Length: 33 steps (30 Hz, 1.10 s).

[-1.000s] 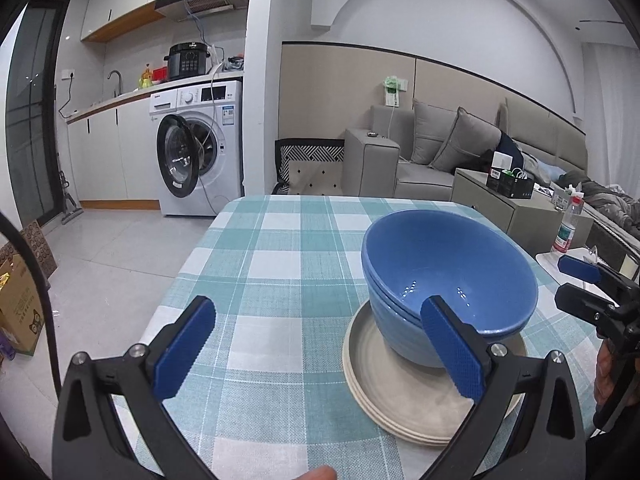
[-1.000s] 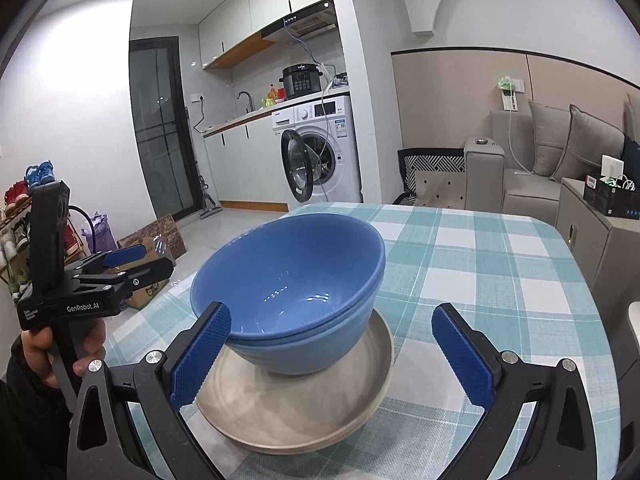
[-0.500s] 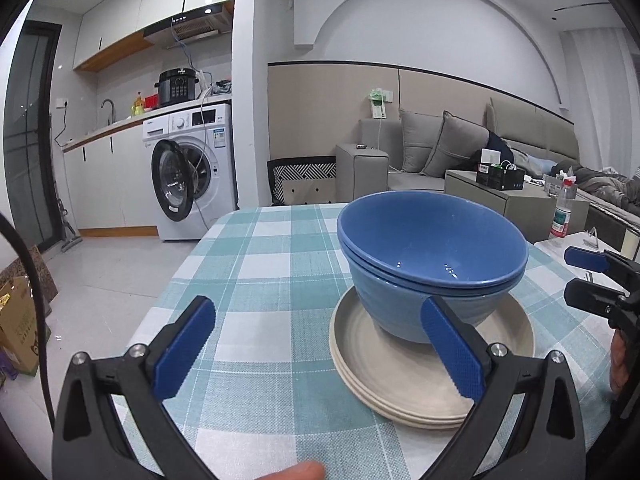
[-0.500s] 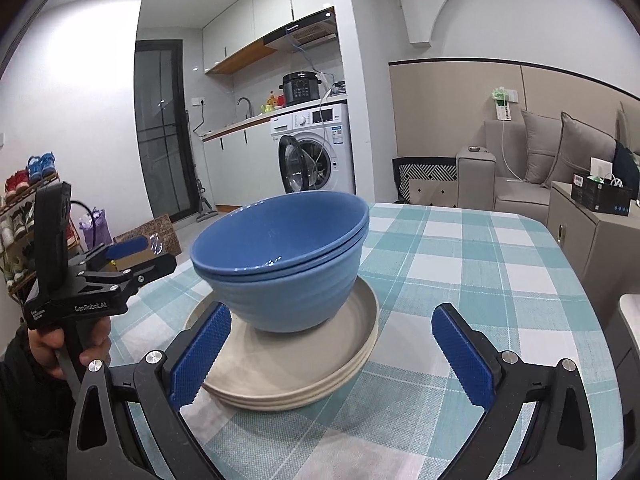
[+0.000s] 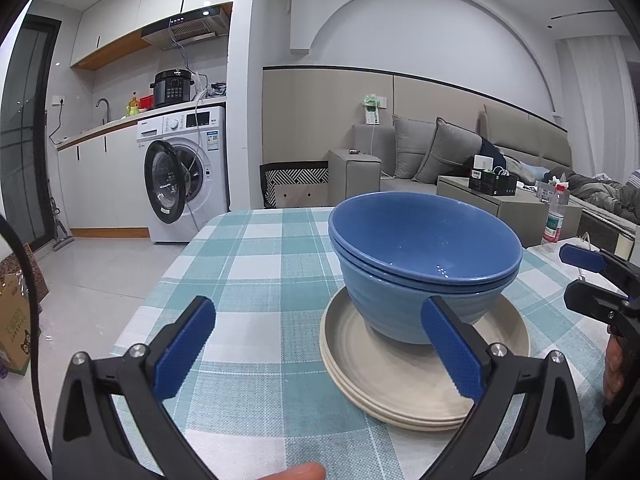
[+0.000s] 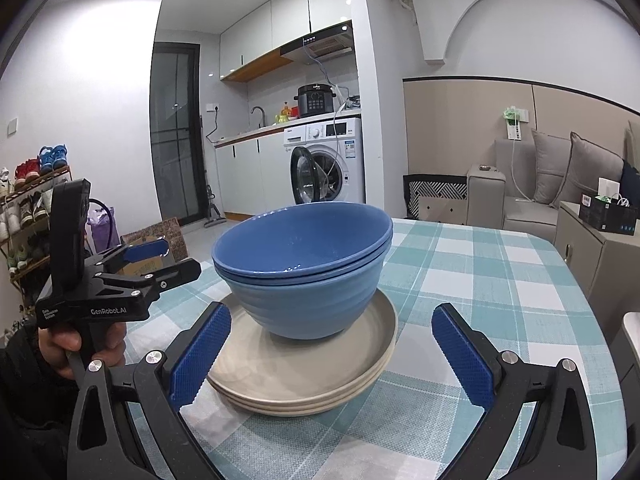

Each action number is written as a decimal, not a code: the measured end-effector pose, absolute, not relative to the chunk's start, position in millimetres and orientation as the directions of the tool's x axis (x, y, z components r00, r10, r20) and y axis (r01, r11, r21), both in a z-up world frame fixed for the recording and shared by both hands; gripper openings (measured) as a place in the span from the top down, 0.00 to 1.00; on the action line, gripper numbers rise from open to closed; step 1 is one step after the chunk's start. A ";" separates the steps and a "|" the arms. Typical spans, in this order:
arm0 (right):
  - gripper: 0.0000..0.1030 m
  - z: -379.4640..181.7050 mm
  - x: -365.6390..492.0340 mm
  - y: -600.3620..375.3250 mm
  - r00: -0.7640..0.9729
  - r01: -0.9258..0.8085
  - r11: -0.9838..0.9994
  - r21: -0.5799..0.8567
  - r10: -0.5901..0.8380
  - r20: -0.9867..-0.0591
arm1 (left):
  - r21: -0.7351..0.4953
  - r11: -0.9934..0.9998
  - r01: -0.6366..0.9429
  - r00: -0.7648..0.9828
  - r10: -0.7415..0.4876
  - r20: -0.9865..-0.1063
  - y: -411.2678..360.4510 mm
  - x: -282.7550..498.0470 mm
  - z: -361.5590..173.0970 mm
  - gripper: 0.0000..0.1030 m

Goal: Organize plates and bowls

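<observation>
On plates, nested blue bowls

Washing machine door ajar, pressure cooker on top, grey sofa beside

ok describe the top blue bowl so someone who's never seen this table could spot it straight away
On the teal and white checked tablecloth sits a stack of beige plates, between the two open tools. Two blue bowls stand nested on the plates; the top bowl is the inner, darker blue, smooth one, whose rim sits just above the paler, ribbed bowl.
</observation>
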State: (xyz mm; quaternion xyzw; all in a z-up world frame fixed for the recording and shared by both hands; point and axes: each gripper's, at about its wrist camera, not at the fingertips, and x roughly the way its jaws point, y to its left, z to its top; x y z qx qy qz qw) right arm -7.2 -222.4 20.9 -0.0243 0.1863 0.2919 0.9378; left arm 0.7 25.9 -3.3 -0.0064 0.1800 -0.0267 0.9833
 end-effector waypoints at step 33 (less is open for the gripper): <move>0.01 17.2 -5.8 -218.9 0.750 -0.569 0.820 0.059 0.547 -0.372 | -0.013 0.998 0.059 0.937 -0.060 -0.345 21.3 -3.4 -2.9 0.00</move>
